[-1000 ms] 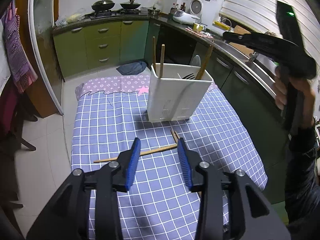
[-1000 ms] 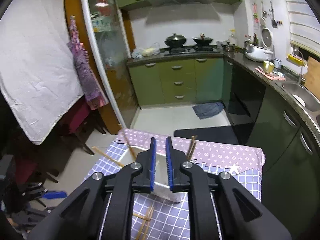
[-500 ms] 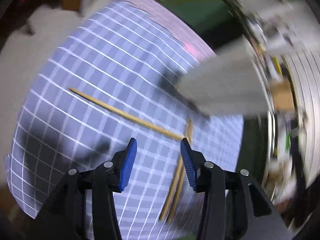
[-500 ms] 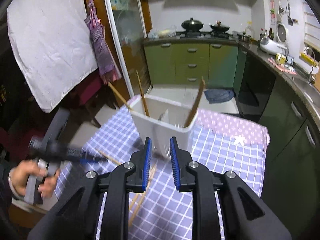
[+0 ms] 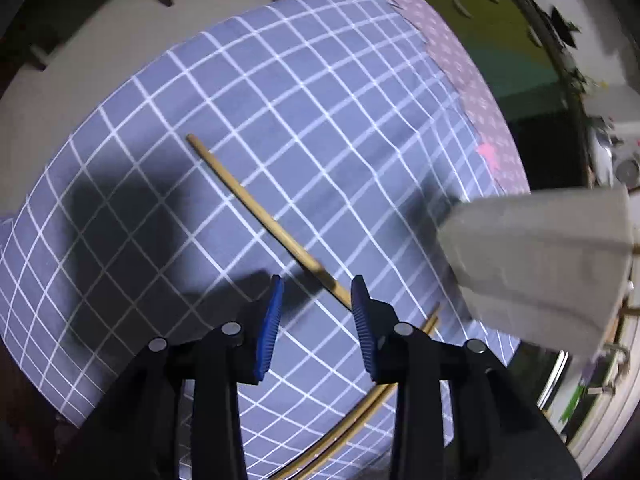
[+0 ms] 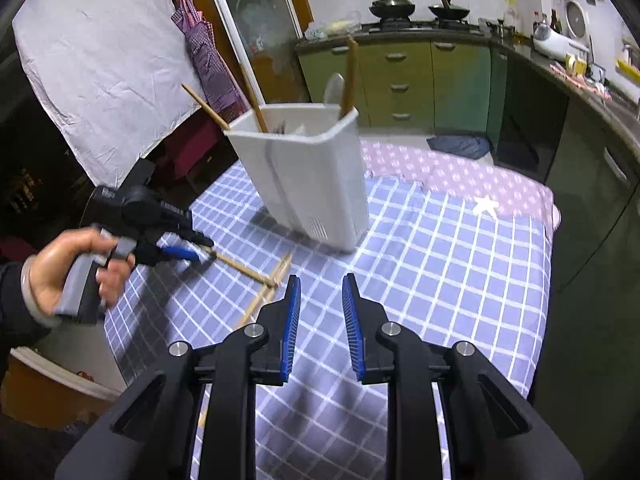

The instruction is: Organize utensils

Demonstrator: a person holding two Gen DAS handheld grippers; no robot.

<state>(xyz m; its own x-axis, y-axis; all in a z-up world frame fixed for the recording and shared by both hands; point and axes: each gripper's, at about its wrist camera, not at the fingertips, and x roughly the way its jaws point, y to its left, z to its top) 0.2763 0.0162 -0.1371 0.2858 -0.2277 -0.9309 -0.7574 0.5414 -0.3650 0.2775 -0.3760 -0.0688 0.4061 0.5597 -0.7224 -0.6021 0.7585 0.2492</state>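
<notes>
Chopstick (image 5: 256, 204) lies under the left gripper (image 5: 316, 292), whose jaws have just been closing, nothing clamped yet; lower fully, then squeeze. Right gripper (image 6: 318, 292) waits, fingers apart and empty.

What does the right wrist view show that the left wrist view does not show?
Only the right wrist view: the person's left hand, the chopsticks standing in the holder and the green cabinets. Only the left wrist view: the far end of the single chopstick. Both: the white utensil holder, the checked tablecloth and the chopsticks lying on it.
</notes>
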